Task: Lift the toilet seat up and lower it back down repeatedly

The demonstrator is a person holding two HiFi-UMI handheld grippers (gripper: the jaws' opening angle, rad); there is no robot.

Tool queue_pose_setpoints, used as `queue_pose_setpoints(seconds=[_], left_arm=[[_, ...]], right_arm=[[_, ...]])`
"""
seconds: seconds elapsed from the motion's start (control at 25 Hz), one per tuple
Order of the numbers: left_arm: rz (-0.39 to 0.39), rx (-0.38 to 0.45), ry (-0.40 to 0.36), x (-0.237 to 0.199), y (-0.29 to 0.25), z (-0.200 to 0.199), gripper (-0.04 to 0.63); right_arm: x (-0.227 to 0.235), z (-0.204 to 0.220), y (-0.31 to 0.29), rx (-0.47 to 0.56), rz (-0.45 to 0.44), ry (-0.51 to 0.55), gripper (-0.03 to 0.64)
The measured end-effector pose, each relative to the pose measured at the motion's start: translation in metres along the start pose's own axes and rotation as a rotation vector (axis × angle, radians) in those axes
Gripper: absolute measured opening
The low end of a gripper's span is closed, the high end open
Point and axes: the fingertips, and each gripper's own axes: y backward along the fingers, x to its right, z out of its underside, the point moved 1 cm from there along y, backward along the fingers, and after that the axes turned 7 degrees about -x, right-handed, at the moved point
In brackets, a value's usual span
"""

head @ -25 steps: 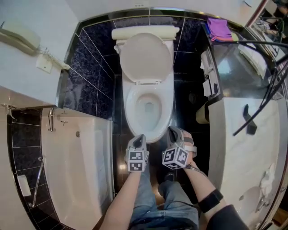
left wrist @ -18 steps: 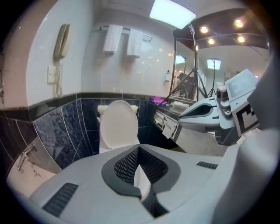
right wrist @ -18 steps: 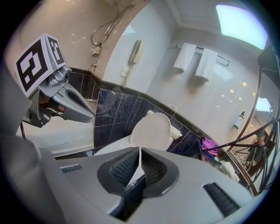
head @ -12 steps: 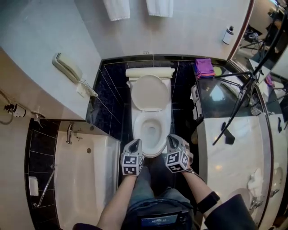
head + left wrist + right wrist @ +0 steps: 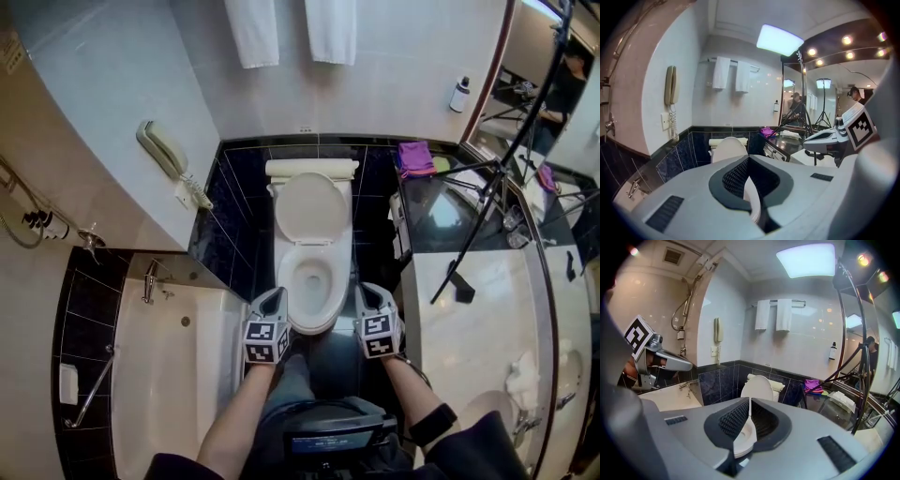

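Observation:
The white toilet (image 5: 310, 281) stands against the dark tiled wall, and its lid (image 5: 309, 208) is raised against the tank (image 5: 311, 169). The ring on the bowl looks lowered; I cannot tell for sure. Both grippers hover just in front of the bowl's near rim, apart from it. My left gripper (image 5: 278, 296) is shut and holds nothing, off the rim's left side. Off the right side, my right gripper (image 5: 368, 292) is likewise shut and empty. In the left gripper view the left gripper (image 5: 748, 159) points at the lid (image 5: 727, 149). The right gripper (image 5: 749, 402) faces the toilet (image 5: 758, 388).
A bathtub (image 5: 173, 375) lies to the left and a wall phone (image 5: 161, 148) hangs above it. A counter (image 5: 478, 309) with a dark tripod stand (image 5: 483, 217) runs along the right. A purple cloth (image 5: 413, 156) lies at its far end. Two towels (image 5: 291, 28) hang above the tank.
The view has risen and the toilet looks smaller. Both grippers have lifted up from beside the bowl's front rim, still shut. The right one has rolled.

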Motion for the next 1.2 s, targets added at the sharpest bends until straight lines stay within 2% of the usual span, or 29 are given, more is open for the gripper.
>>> queue_pose_setpoints(seconds=[0.6, 0.84, 0.92, 1.0, 1.2], left_arm=[[0.000, 0.031, -0.004, 0.005, 0.019, 0.005, -0.011], [0.010, 0.028, -0.042, 0.010, 0.009, 0.009, -0.009], [0.012, 0.027, -0.059, 0.009, 0.001, 0.013, -0.009], [0.014, 0.016, -0.071, 0.005, -0.011, 0.020, -0.009], [0.031, -0.033, -0.114, -0.002, -0.045, 0.050, -0.009]], right_arm=[[-0.005, 0.017, 0.009, -0.018, 0.004, 0.006, 0.031], [0.000, 0.031, -0.004, -0.045, 0.006, -0.016, 0.034], [-0.002, 0.043, -0.015, -0.063, -0.011, -0.043, 0.037], [-0.003, 0.060, -0.031, -0.085, -0.042, -0.093, 0.084], [-0.001, 0.131, -0.081, -0.180, -0.098, -0.269, 0.126]])
